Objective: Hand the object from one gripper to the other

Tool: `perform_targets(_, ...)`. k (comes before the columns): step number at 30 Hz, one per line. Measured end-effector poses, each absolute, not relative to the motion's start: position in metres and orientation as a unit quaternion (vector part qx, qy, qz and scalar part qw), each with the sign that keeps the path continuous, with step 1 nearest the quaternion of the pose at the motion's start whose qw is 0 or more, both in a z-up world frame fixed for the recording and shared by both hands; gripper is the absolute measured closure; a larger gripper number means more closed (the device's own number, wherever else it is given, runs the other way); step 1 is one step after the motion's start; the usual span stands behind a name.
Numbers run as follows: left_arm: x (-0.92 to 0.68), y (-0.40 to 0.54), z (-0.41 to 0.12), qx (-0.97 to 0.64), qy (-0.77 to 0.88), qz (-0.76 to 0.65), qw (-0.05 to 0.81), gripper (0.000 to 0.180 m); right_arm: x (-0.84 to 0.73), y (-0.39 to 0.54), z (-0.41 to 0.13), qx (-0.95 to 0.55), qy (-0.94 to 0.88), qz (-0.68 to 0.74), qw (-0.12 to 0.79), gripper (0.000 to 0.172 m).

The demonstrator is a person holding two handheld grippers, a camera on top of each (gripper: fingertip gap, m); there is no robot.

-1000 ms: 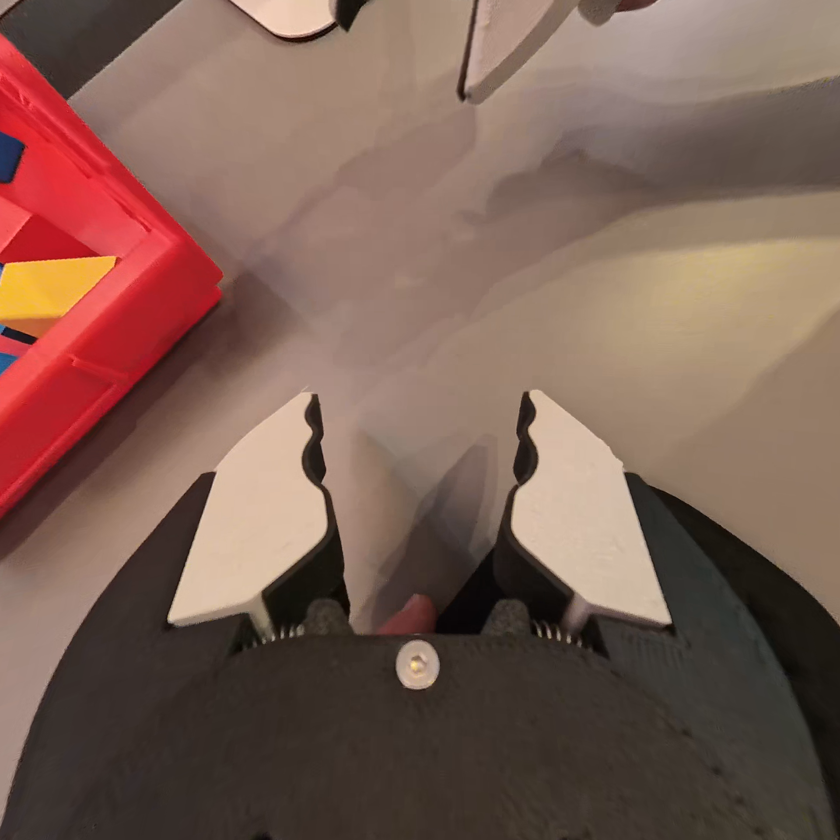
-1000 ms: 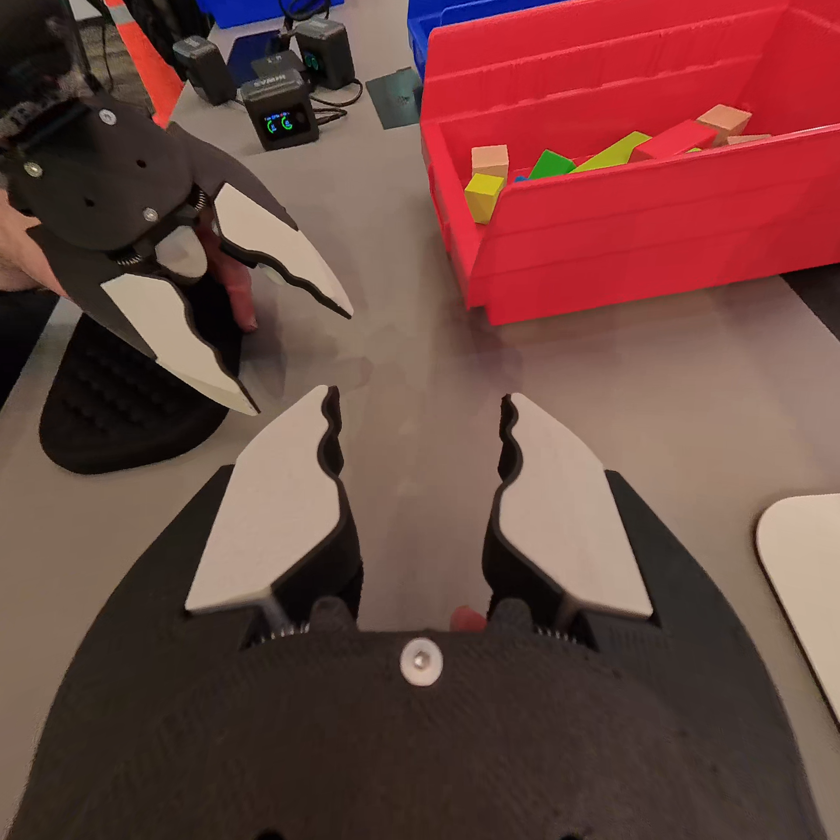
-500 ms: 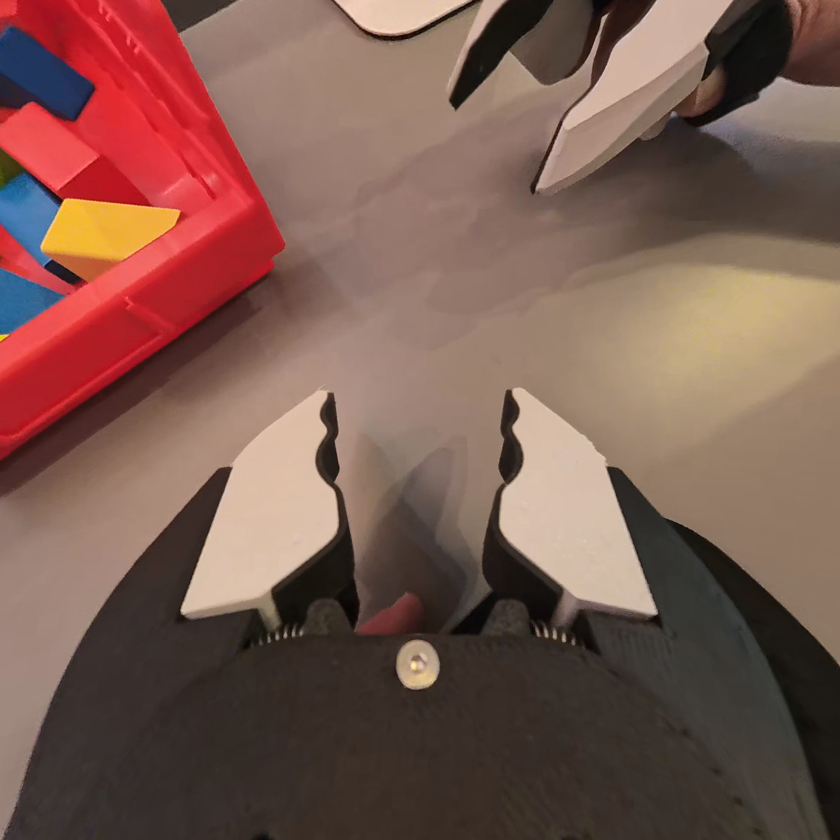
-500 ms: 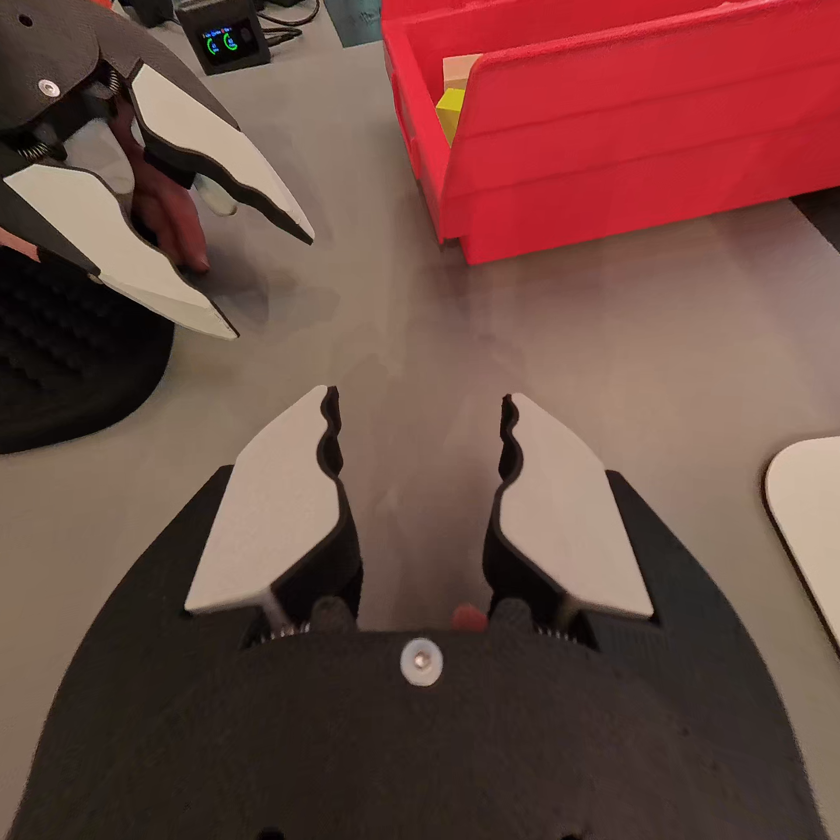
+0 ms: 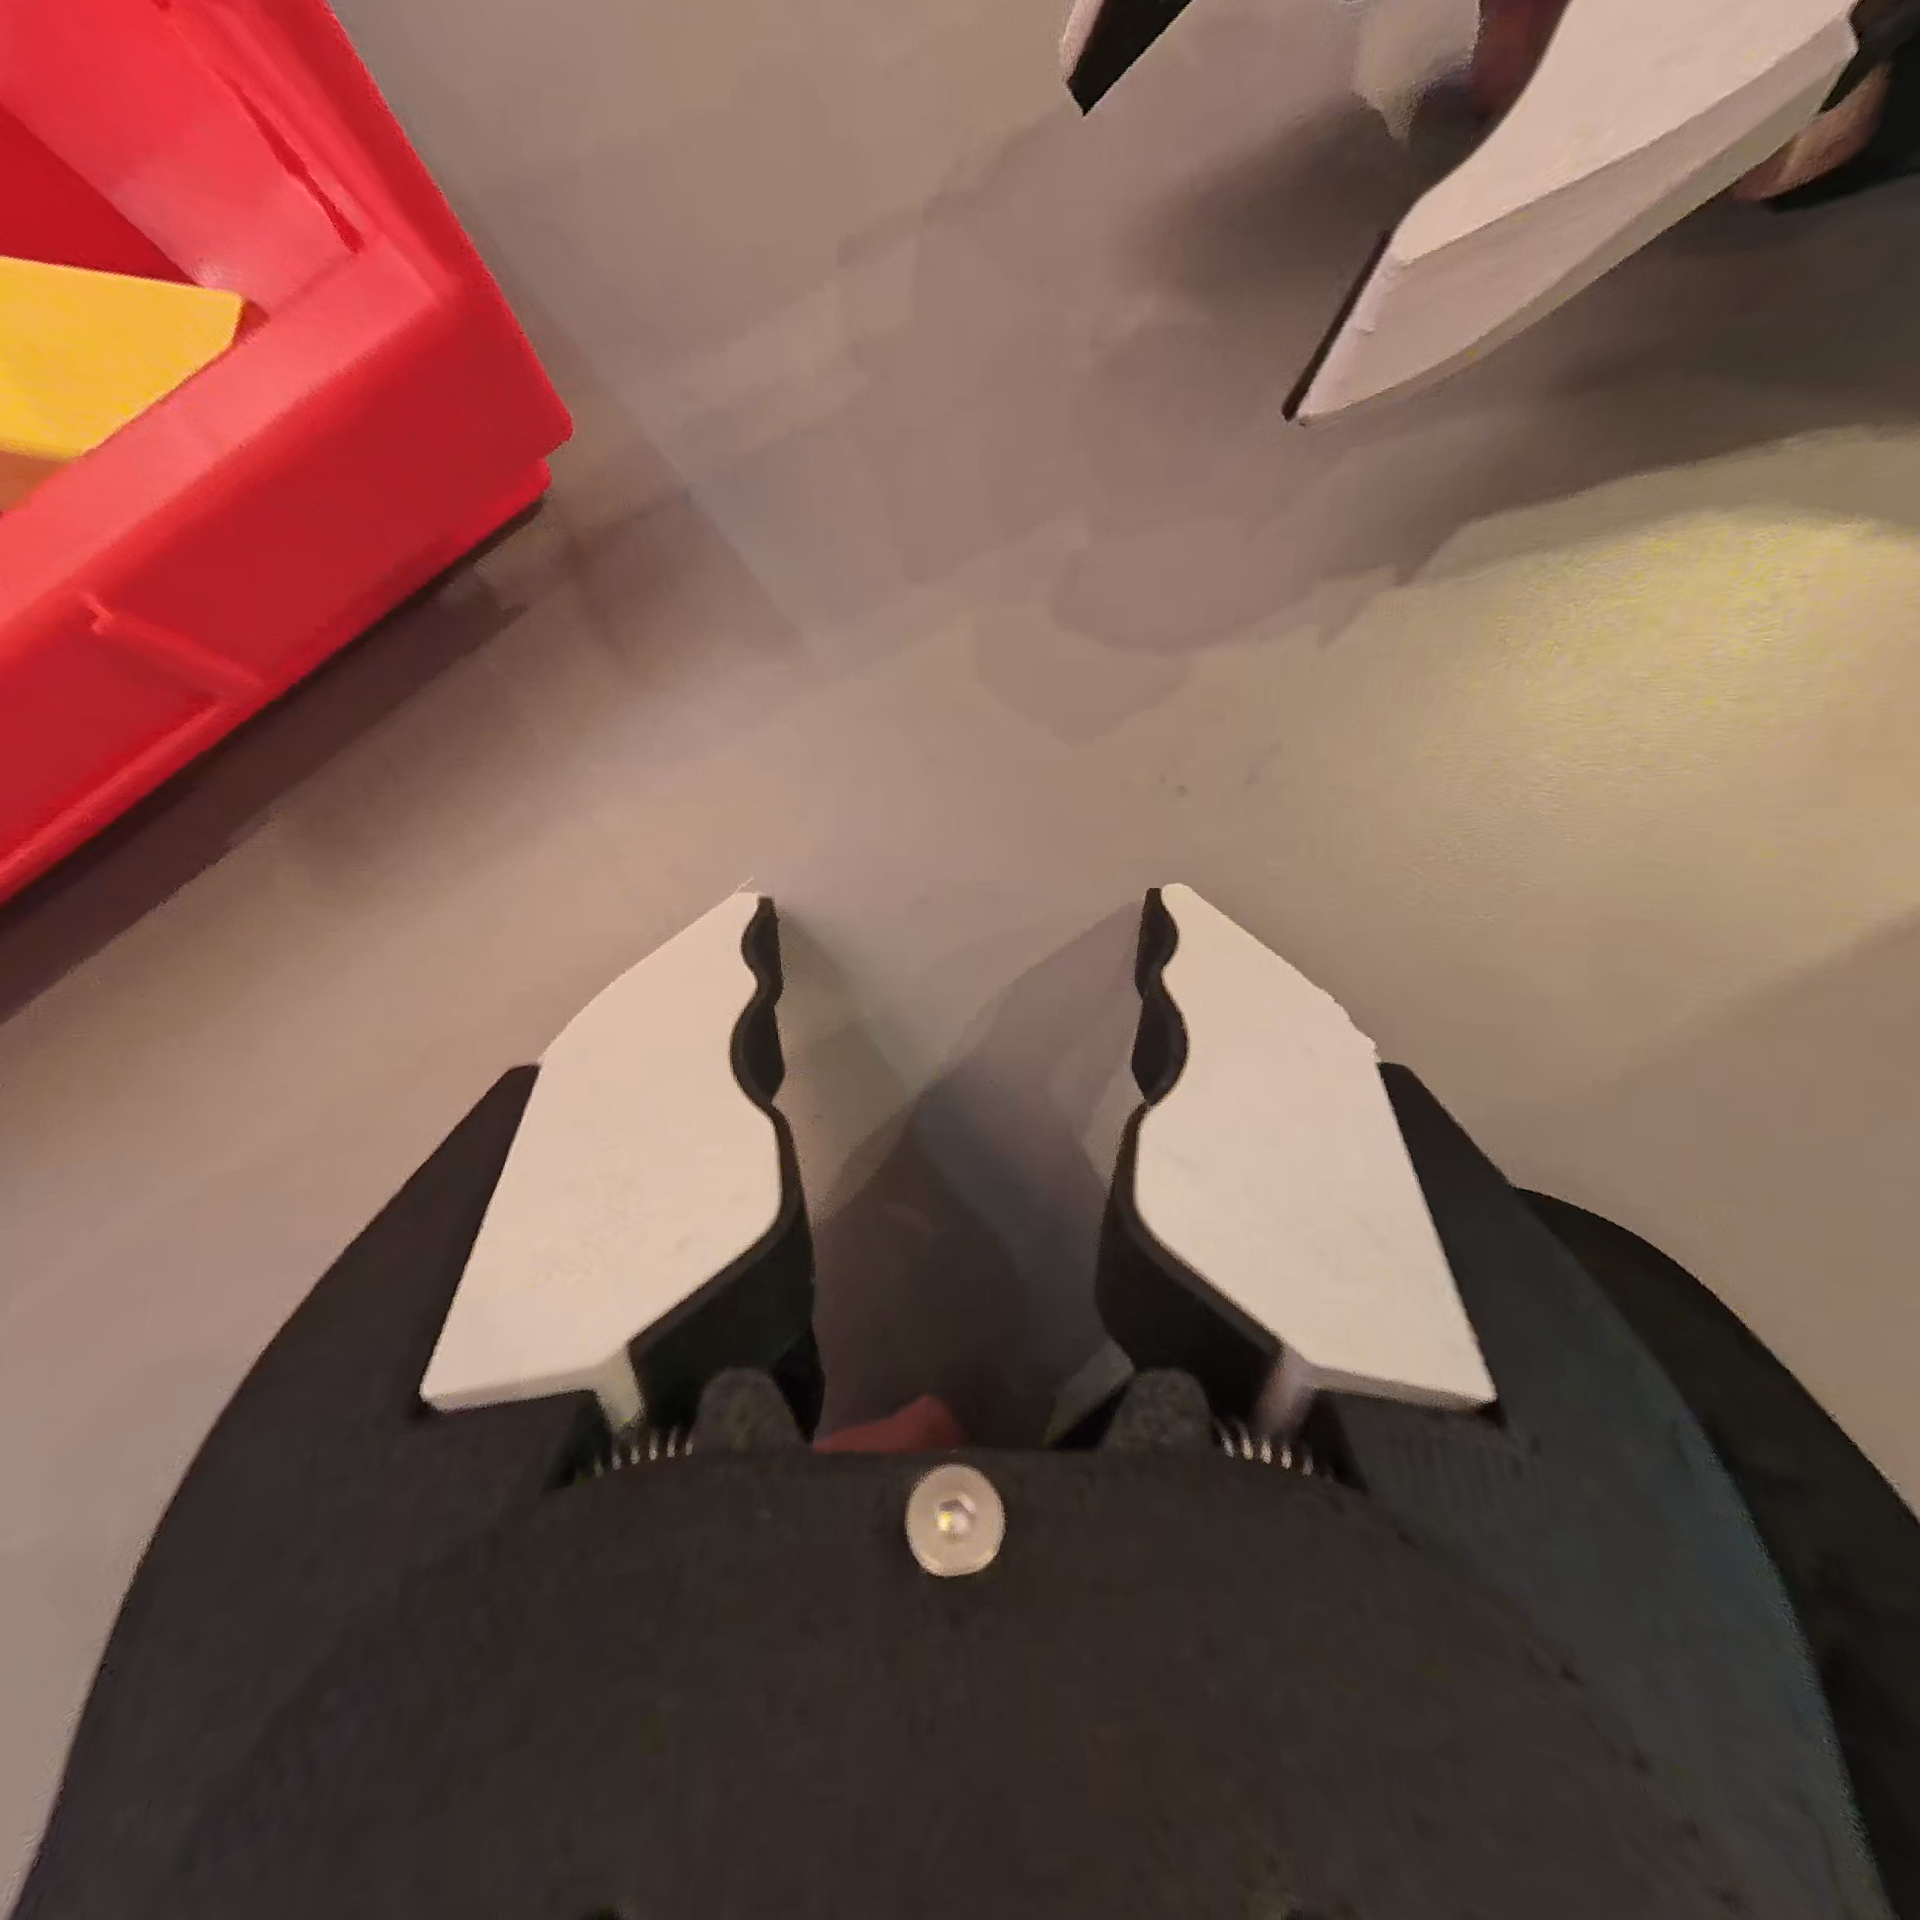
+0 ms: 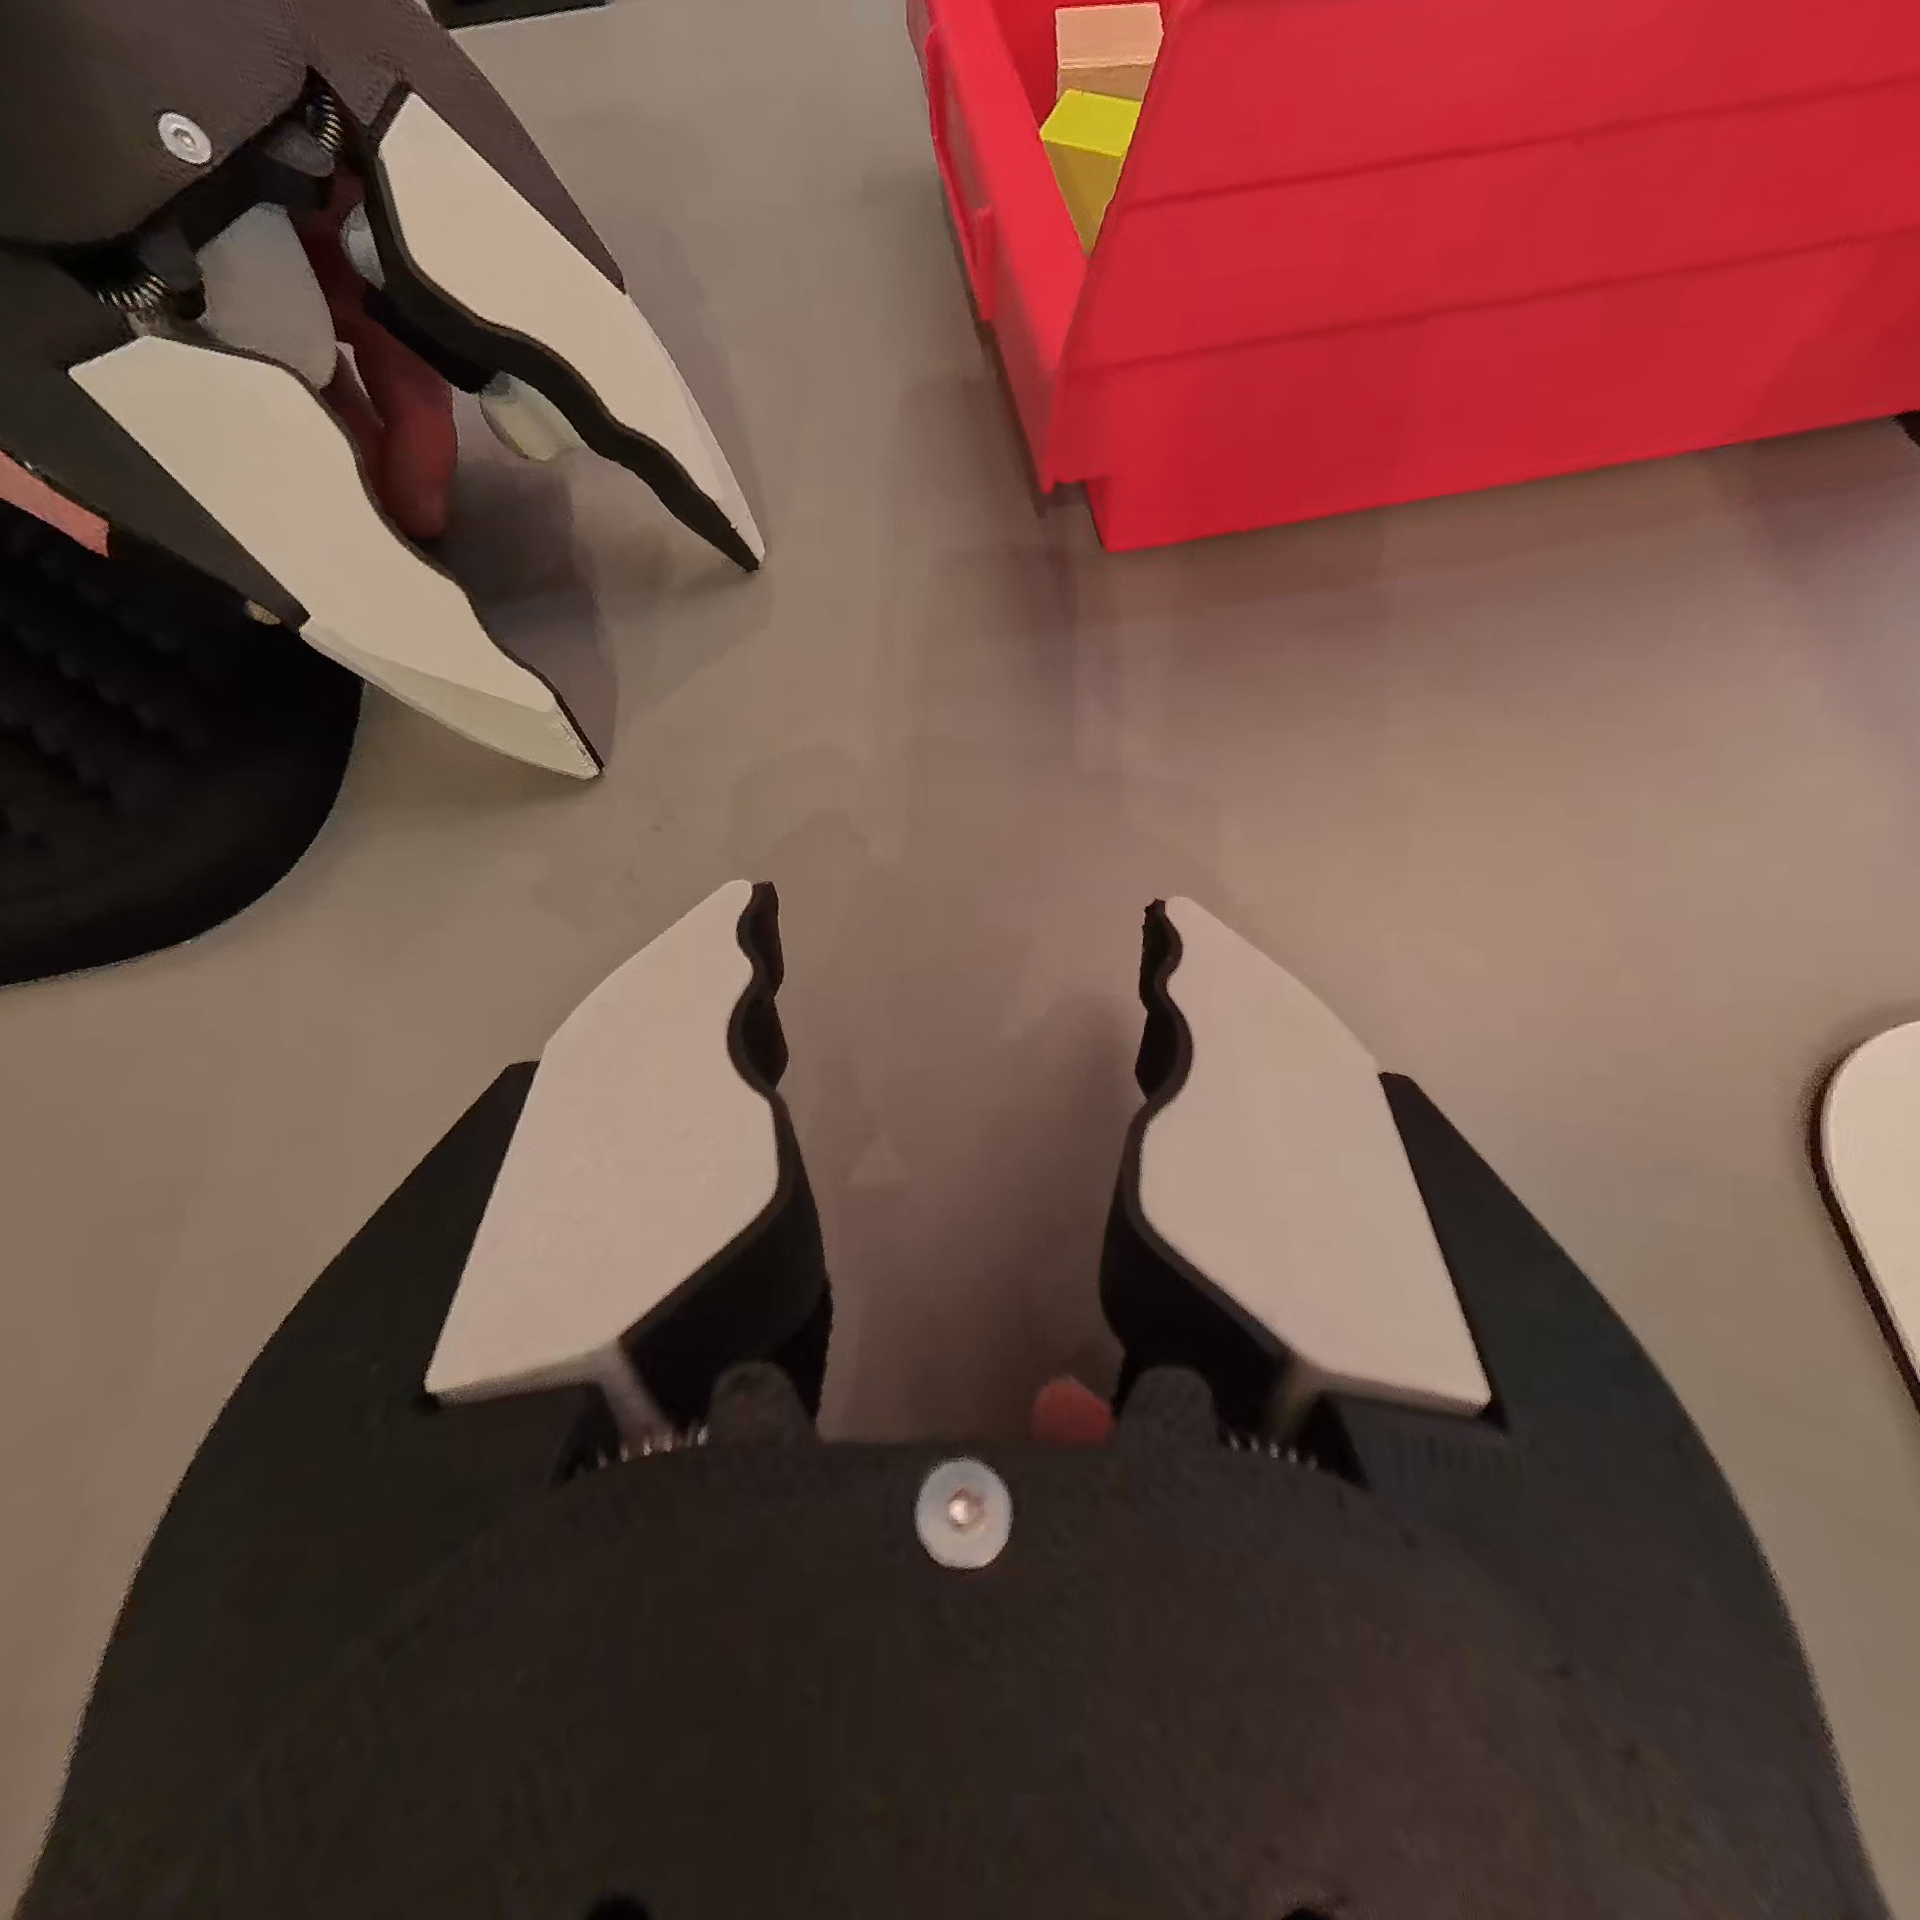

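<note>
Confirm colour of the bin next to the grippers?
Red. The bin shows best in the right wrist view, with blocks inside.

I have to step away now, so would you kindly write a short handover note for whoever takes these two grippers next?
Left gripper: open, nothing between its fingers, over bare table.
Right gripper: open and bare too, facing the left one.
Red bin holds the blocks, including a yellow block; it stands beside both grippers.
Done: nothing picked up yet.
Left: take a block from the bin, pass it to the other gripper.

Empty hand-held gripper (image 5: 958, 904) agape, red bin (image 5: 312, 499) left
</note>
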State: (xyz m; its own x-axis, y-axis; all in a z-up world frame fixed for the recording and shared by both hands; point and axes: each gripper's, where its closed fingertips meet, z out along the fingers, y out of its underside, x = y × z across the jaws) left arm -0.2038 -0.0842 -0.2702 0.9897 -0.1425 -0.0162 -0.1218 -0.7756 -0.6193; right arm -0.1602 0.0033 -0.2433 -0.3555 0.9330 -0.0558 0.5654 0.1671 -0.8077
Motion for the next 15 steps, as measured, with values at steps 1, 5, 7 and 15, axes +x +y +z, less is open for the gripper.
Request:
perform_targets(1, -0.204, -0.084, -0.270, -0.943, 0.068, -0.020, 0.326, 0.114, -0.160, 0.003, -0.243, -0.516, -0.726, 0.388, 0.237, 0.107)
perform_targets(5, -0.201, -0.084, -0.271, -0.943, 0.079, -0.023, 0.324, 0.114, -0.160, 0.003, -0.244, -0.518, -0.725, 0.388, 0.235, 0.107)
perform_targets(7, -0.196, -0.084, -0.271, -0.942, 0.094, -0.027, 0.322, 0.115, -0.160, 0.003, -0.245, -0.517, -0.729, 0.384, 0.233, 0.106)
perform_targets(15, -0.189, -0.079, -0.272, -0.943, 0.118, -0.034, 0.310, 0.096, -0.160, 0.001, -0.249, -0.515, -0.736, 0.374, 0.229, 0.104)
